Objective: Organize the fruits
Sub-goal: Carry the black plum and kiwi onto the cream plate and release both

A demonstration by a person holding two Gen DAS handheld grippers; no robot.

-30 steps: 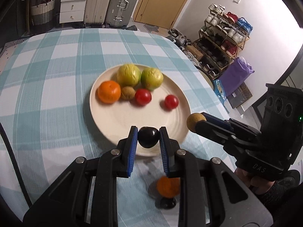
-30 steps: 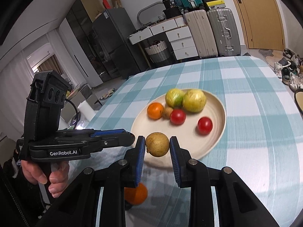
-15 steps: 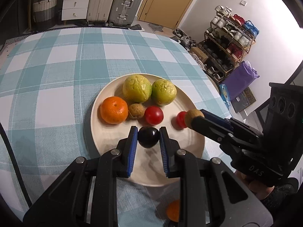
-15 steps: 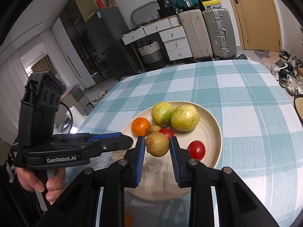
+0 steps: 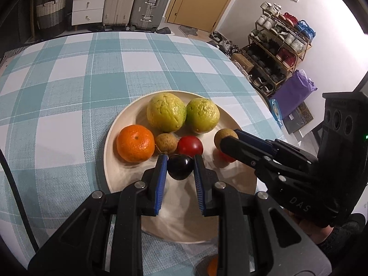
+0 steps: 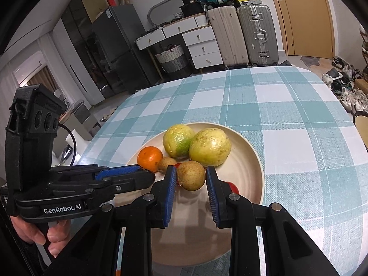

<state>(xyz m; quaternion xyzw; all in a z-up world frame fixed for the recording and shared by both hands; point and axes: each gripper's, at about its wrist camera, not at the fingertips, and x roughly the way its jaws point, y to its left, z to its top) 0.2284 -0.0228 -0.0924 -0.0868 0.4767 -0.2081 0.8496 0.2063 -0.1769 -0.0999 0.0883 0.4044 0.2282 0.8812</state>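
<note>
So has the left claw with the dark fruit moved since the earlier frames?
Yes. The left claw carried the dark fruit from the plate rim inward, toward the red fruit.

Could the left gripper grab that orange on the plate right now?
Probably not yet: the left gripper is shut on a dark plum, so its jaws are full. The orange lies unobstructed on the plate, just to its left.

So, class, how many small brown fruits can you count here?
2: one brown fruit lies on the plate beside the orange; the other brown fruit is clamped in the right gripper.
</note>
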